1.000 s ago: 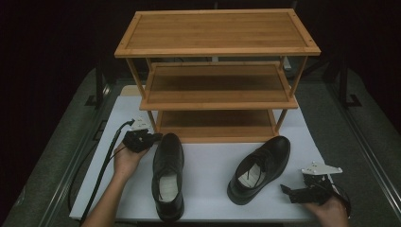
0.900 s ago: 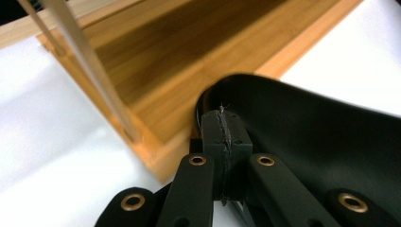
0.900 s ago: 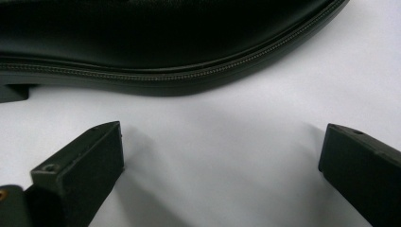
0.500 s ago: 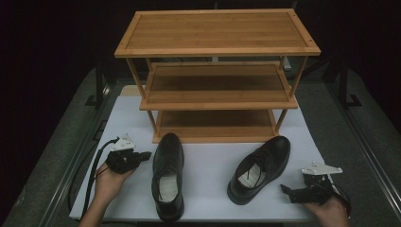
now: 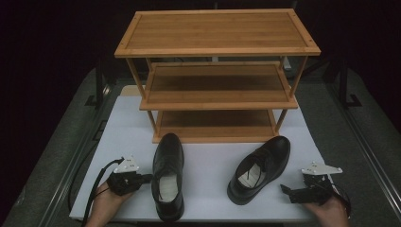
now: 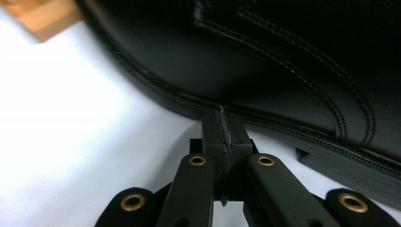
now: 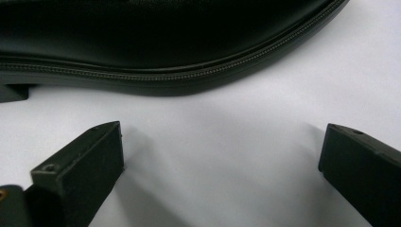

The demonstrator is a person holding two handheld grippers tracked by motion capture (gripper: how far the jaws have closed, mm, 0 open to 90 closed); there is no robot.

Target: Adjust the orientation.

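- Left gripper (image 5: 147, 178) low on the white mat (image 5: 208, 161), near front-left edge, jaws pressed fully together with nothing between them
- Its closed tips sit right at the outer side of the left shoe (image 5: 167, 175), at the welt just ahead of the heel; in the left gripper view (image 6: 222, 124) the tips meet the sole edge of that shoe (image 6: 283, 61), contact or a hair's gap, can't tell which
- Left shoe: black leather dress shoe, upright on its sole, toe pointing at the rack, heel near the mat's front edge
- Right gripper (image 5: 286, 190) low on the mat at front-right, jaws spread wide, empty
- In the right gripper view (image 7: 222, 156) bare mat lies between the jaws; right shoe (image 7: 156, 42) lies just ahead of the tips, not touching
- Right shoe (image 5: 260, 168) upright, angled, toe toward the rack's right leg, just left of the right gripper
- Wooden three-tier shoe rack (image 5: 217, 75) at the mat's back edge, all shelves bare; both shoes on the mat in front of it, well apart from each other
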